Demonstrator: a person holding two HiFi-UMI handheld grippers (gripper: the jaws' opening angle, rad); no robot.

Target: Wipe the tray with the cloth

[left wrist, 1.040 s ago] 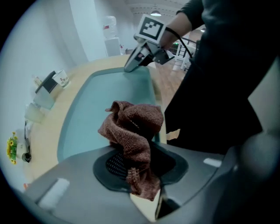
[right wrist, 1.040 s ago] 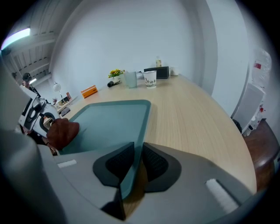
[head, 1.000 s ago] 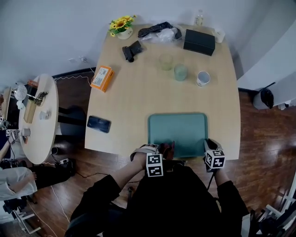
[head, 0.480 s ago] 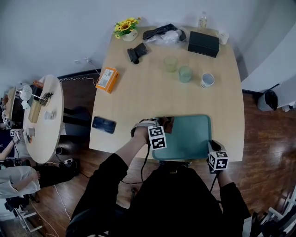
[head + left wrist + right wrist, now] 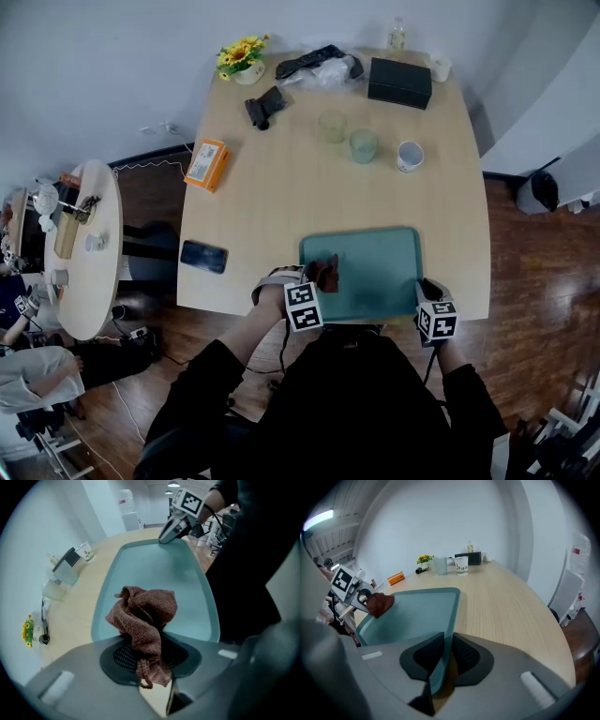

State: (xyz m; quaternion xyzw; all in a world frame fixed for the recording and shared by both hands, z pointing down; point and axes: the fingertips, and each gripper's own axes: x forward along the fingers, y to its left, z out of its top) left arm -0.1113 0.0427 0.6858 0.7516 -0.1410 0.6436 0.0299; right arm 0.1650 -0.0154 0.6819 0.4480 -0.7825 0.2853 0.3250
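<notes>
Right now your big, pale wooden table holds the flat blue-green plastic tray at its near edge, right in front of you. Your right hand-held gripper pinches the tray's near right rim between its pads. Your left hand-held gripper is squeezed tight on the crumpled red-brown knitted cloth. The cloth bunch sits over the tray's near left corner, and I cannot tell if it touches the tray floor.
</notes>
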